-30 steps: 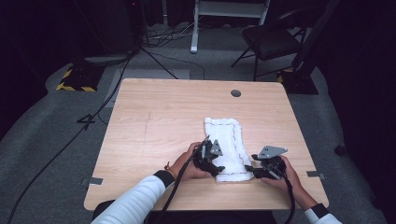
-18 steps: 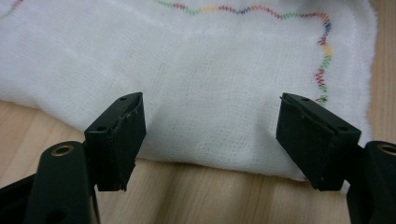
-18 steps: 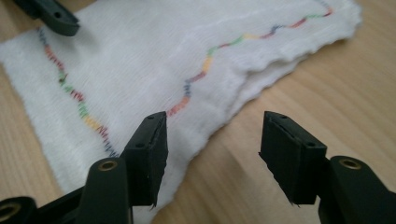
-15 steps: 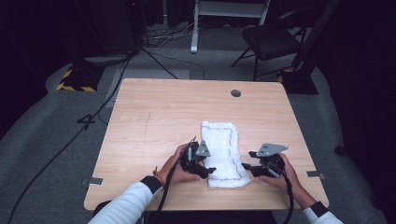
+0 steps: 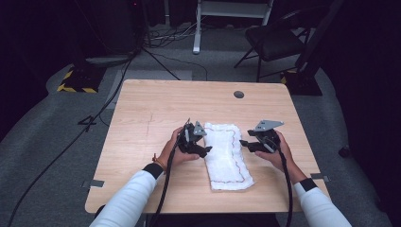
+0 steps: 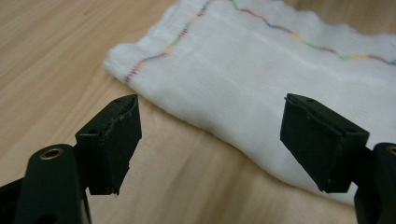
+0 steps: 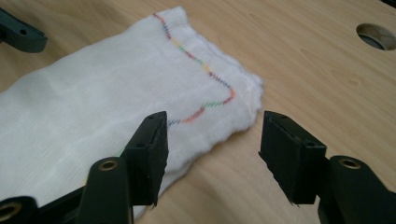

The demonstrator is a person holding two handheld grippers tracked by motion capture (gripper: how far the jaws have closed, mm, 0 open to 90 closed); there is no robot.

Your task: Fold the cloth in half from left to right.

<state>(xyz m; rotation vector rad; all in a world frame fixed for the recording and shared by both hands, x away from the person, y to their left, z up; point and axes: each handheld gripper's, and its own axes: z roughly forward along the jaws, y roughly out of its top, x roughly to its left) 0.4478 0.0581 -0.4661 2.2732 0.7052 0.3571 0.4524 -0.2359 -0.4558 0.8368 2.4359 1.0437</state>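
A white cloth with a coloured stitched border lies folded in a long strip on the wooden table. My left gripper sits just left of it, and its jaws have just been opening. In the left gripper view the left gripper stands open over the table, with the cloth just past its tips and nothing between them. My right gripper is at the strip's right side. In the right gripper view the right gripper is open above a corner of the cloth, not touching it.
A round cable hole sits near the table's far edge. Beyond the table are a dark chair, a stand and floor cables. Bare wood lies to the left and far side of the cloth.
Both grippers have moved from the cloth's near end toward its far half and slightly apart. The left one, which overlapped the cloth, now sits beside it. The cloth lies as a narrower strip.
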